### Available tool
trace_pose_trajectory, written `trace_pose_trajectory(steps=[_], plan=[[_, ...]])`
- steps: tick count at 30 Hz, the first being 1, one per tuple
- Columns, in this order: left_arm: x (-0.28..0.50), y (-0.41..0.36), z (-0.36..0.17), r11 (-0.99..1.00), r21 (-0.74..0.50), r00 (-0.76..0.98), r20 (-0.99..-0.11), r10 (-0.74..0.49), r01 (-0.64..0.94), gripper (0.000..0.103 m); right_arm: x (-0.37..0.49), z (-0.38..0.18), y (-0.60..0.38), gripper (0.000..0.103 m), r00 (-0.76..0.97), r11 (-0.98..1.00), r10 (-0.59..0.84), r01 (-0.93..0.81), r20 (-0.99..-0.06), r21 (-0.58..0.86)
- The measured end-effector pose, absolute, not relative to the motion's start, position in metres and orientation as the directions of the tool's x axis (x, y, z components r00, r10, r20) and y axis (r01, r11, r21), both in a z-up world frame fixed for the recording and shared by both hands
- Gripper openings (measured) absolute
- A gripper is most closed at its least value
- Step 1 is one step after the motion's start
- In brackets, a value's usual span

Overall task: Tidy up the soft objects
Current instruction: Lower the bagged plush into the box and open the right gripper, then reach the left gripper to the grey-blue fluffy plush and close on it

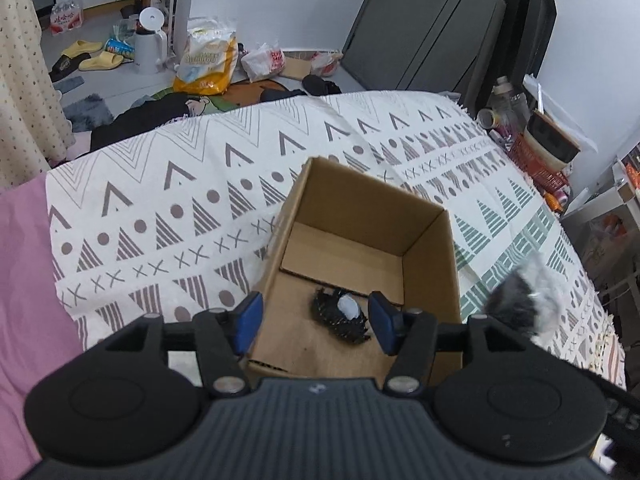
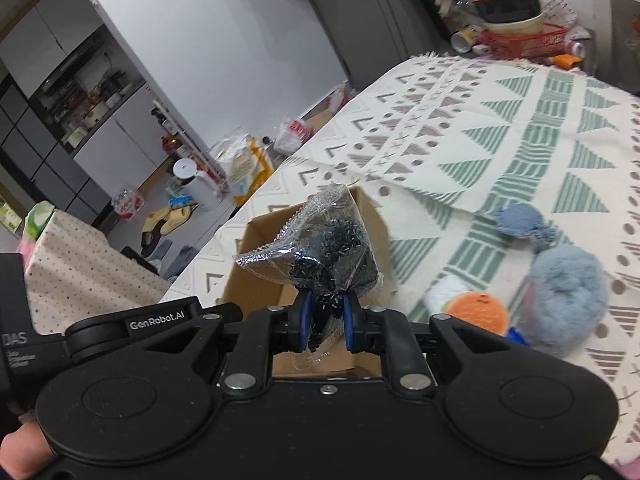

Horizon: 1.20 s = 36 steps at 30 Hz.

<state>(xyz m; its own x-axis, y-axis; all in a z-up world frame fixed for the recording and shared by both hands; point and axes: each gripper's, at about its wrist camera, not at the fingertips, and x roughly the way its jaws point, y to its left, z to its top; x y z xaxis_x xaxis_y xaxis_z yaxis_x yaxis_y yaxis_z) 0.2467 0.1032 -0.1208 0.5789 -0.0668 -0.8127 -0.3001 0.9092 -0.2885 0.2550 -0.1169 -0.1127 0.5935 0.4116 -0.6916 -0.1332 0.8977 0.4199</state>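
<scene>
One black bundle [image 1: 340, 316] lies boxed between the parted left claw [image 1: 314, 322].

My left claw [image 1: 316, 322] hangs with its jaws apart over the near end of the open cardboard box [image 1: 430, 264] on the patterned cloth [image 1: 168, 216]. A black spiky toy [image 1: 340, 318] lies inside the box, untouched between the blue pads [image 1: 249, 322].
</scene>
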Motion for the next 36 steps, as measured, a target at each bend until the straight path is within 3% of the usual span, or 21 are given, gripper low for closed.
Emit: trace_pose_trajectory(steps=[5, 10, 12, 16, 21, 26, 30, 36], plan=[[0.241, 0.111, -0.113, 0.908, -0.285, 0.586, -0.809, -0.056, -0.308, 0.057, 0.259, -0.117, -0.101, 0.018, 0.566, 0.895, 0.425, -0.142, -0.707, 0.423], [0.234, 0.116, -0.108, 0.911, -0.266, 0.587, -0.809, -0.033, -0.316, 0.064, 0.258, -0.117, -0.093, 0.034, 0.542, 0.896, 0.43, -0.16, -0.722, 0.414], [0.23, 0.115, -0.104, 0.915, -0.249, 0.589, -0.808, -0.016, -0.317, 0.069, 0.254, -0.113, -0.099, 0.048, 0.549, 0.893, 0.433, -0.157, -0.715, 0.421], [0.225, 0.11, -0.096, 0.92, -0.231, 0.605, -0.796, 0.009, -0.317, 0.074, 0.247, -0.105, -0.119, 0.051, 0.566, 0.901, 0.415, -0.144, -0.712, 0.41], [0.221, 0.094, -0.088, 0.923, -0.238, 0.627, -0.779, 0.004, -0.301, 0.079, 0.235, -0.096, -0.153, 0.068, 0.591, 0.913, 0.383, -0.123, -0.71, 0.39], [0.218, 0.071, -0.082, 0.937, -0.215, 0.631, -0.776, 0.008, -0.276, 0.079, 0.226, -0.089, -0.184, 0.072, 0.602, 0.919, 0.363, -0.107, -0.711, 0.379], [0.214, 0.051, -0.077, 0.948, -0.205, 0.638, -0.77, -0.002, -0.245, 0.079, 0.22, -0.082, -0.205, 0.082, 0.621, 0.921, 0.355, -0.106, -0.699, 0.374], [0.21, 0.023, -0.069, 0.96, -0.19, 0.648, -0.761, -0.012, -0.206, 0.079, 0.213, -0.078, -0.235, 0.083, 0.639, 0.922, 0.345, -0.095, -0.688, 0.375]])
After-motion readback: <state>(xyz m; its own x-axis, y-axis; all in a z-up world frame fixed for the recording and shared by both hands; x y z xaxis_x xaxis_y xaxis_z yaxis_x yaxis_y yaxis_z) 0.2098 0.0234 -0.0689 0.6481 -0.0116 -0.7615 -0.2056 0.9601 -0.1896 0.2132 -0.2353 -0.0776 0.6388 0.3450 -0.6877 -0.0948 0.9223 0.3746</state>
